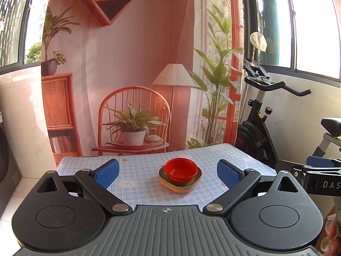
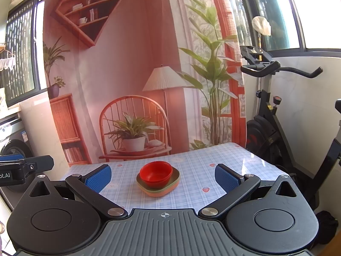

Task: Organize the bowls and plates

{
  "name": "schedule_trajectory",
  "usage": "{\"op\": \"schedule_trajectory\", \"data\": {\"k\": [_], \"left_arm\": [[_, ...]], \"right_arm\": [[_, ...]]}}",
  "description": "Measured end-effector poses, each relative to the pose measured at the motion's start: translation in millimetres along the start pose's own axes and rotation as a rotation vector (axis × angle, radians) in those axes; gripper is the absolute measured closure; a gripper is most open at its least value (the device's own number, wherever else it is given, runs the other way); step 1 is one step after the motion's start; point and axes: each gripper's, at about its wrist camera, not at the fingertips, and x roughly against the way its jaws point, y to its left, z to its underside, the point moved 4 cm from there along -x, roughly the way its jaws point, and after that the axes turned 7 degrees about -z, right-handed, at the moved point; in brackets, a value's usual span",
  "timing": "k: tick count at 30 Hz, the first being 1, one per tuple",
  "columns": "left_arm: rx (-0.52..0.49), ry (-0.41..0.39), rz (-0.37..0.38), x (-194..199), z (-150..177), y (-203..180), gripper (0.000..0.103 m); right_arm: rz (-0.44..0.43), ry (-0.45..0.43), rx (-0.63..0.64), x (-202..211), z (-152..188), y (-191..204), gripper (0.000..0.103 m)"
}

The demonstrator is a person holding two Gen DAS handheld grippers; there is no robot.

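A stack of red bowls (image 1: 181,169) sits nested on a stack of square plates (image 1: 180,184), olive green on top and orange below, in the middle of the checked table (image 1: 138,170). The same bowls (image 2: 156,171) and plates (image 2: 158,188) show in the right wrist view. My left gripper (image 1: 168,173) is open and empty, held back from the stack near the table's front edge. My right gripper (image 2: 163,175) is open and empty too, at a similar distance. The stack lies ahead between each gripper's blue pads (image 1: 106,172).
A printed backdrop (image 1: 138,74) hangs right behind the table's far edge. An exercise bike (image 1: 268,106) stands to the right of the table. A washing machine (image 2: 12,147) stands to the left. The right gripper's body (image 1: 315,170) shows at the left wrist view's right edge.
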Motion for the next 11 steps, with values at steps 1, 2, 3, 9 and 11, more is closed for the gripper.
{"op": "schedule_trajectory", "data": {"k": [1, 2, 3, 9, 11], "left_arm": [[0.0, 0.001, 0.0, 0.0, 0.0, 0.1, 0.004], [0.0, 0.001, -0.001, 0.1, 0.0, 0.1, 0.004], [0.001, 0.001, 0.0, 0.1, 0.0, 0.3, 0.004], [-0.001, -0.013, 0.016, 2.0, 0.0, -1.2, 0.004], [-0.003, -0.014, 0.024, 1.5, -0.5, -1.5, 0.004]], "right_arm": [[0.0, -0.001, 0.0, 0.1, -0.1, 0.1, 0.0], [0.001, -0.001, 0.0, 0.0, -0.1, 0.2, 0.0], [0.0, 0.0, -0.001, 0.1, -0.2, 0.1, 0.0], [-0.005, 0.002, -0.001, -0.6, 1.9, 0.8, 0.0], [-0.004, 0.003, -0.003, -0.8, 2.2, 0.8, 0.0]]}}
